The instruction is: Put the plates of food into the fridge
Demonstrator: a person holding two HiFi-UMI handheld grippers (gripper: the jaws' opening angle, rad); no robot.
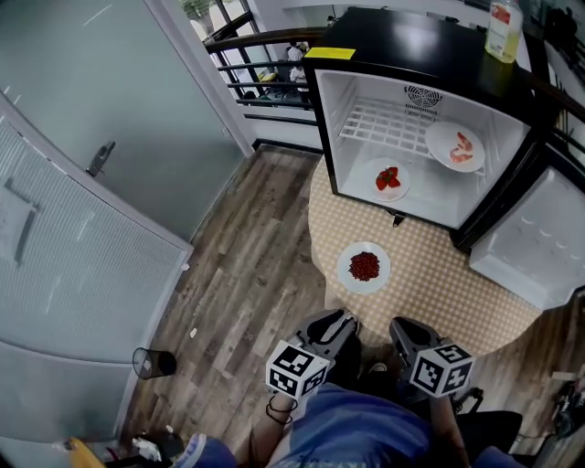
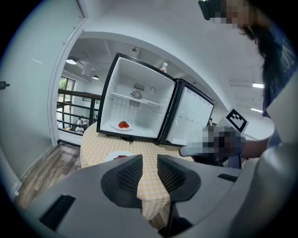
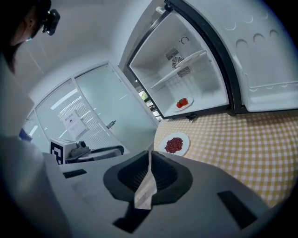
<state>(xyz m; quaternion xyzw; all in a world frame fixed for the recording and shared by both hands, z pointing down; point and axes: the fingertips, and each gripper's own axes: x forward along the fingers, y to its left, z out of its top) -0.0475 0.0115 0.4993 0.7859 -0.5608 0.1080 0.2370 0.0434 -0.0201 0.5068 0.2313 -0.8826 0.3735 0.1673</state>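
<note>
A small black fridge (image 1: 340, 128) stands open on a round table with a yellow checked cloth (image 1: 439, 283). On the cloth in front of it lies a white plate of dark red food (image 1: 364, 267) (image 3: 174, 144), its rim just showing over a jaw in the left gripper view (image 2: 116, 157). A plate of strawberries (image 1: 390, 179) (image 2: 122, 125) (image 3: 182, 103) rests on the fridge floor. Another plate with pink food (image 1: 455, 146) sits on the wire shelf. My left gripper (image 1: 345, 318) (image 2: 149, 160) is open and empty, short of the table's near edge. Beside it, my right gripper (image 1: 402, 327) (image 3: 149, 155) is shut and holds nothing.
The fridge door (image 1: 526, 242) swings out to the right. A bottle (image 1: 505, 27) stands on the fridge top. A frosted glass partition (image 1: 82, 228) runs along the left, a railing (image 1: 256, 55) behind. A dark cup (image 1: 154, 363) sits on the wooden floor.
</note>
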